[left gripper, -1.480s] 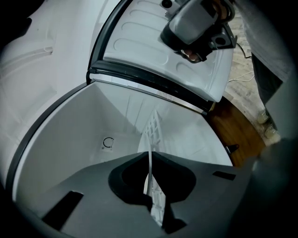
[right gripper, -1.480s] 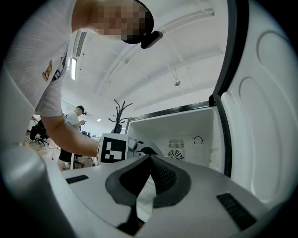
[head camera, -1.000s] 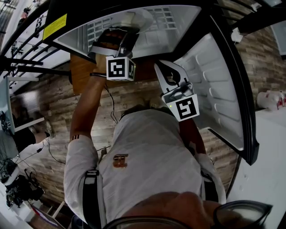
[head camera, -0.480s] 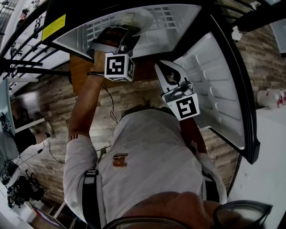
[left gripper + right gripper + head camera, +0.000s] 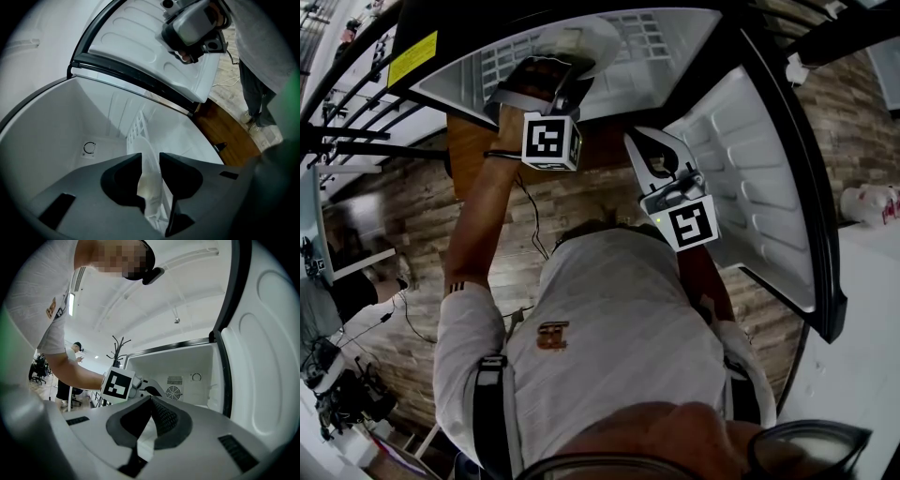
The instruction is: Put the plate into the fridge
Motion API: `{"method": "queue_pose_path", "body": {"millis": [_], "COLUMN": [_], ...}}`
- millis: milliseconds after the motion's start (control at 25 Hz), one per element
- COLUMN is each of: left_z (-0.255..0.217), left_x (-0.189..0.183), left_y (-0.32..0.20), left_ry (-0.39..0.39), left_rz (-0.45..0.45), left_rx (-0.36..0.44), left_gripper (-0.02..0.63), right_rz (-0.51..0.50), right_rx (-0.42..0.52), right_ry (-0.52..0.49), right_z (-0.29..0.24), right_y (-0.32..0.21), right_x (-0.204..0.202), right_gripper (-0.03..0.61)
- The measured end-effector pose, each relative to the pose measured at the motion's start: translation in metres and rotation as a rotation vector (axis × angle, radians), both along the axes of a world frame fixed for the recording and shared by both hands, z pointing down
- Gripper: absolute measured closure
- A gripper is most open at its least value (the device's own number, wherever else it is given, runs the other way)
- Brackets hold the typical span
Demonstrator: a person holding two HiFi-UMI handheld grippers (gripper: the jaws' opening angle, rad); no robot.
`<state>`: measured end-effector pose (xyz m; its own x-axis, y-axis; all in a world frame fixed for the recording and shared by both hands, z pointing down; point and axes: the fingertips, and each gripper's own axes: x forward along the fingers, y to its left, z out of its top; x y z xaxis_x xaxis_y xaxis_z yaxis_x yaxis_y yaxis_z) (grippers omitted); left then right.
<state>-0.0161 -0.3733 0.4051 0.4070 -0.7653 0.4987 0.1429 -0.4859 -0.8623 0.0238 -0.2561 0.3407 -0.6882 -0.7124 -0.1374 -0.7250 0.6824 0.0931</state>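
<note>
The white plate (image 5: 586,39) lies inside the open fridge (image 5: 675,42), on its white wire rack (image 5: 136,133). In the left gripper view the plate's rim (image 5: 149,176) still stands between the dark jaws of my left gripper (image 5: 151,161). Those jaws are opening, and a narrow gap shows beside the rim. In the head view the left gripper (image 5: 546,75) reaches into the fridge at the plate. My right gripper (image 5: 639,142) hangs in front of the fridge, beside the door, shut and empty, with the jaws of the right gripper (image 5: 150,398) meeting at their tips.
The fridge door (image 5: 750,178) stands open on the right, close to the right gripper. The back wall of the fridge carries a round fan grille (image 5: 173,393). Wood-pattern floor (image 5: 581,202) lies below. A second person (image 5: 75,352) stands far off.
The left gripper has shifted very slightly at the plate. The right gripper and the door have stayed where they were.
</note>
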Motion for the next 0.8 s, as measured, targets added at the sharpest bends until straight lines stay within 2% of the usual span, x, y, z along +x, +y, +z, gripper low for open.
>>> {"method": "queue_pose_path", "body": {"millis": [240, 400, 600, 800], "left_z": [0.000, -0.007, -0.022, -0.035], "left_x": [0.003, 0.009, 0.014, 0.018], "left_y": [0.003, 0.011, 0.029, 0.051], "left_ry": [-0.005, 0.025, 0.127, 0.248], "left_rz": [0.020, 0.057, 0.086, 0.088], "left_rx": [0.064, 0.128, 0.207, 0.232], "left_gripper": [0.474, 0.460, 0.460, 0.474], "right_rz": [0.005, 0.005, 0.003, -0.004], "right_rx": [-0.004, -0.008, -0.009, -0.005], "right_ry": [0.003, 0.000, -0.003, -0.001], "right_z": [0.004, 0.005, 0.005, 0.004], "right_y": [0.000, 0.000, 0.000, -0.001], "right_x": [0.002, 0.002, 0.001, -0.002], "right_gripper": [0.546, 0.546, 0.546, 0.546]}}
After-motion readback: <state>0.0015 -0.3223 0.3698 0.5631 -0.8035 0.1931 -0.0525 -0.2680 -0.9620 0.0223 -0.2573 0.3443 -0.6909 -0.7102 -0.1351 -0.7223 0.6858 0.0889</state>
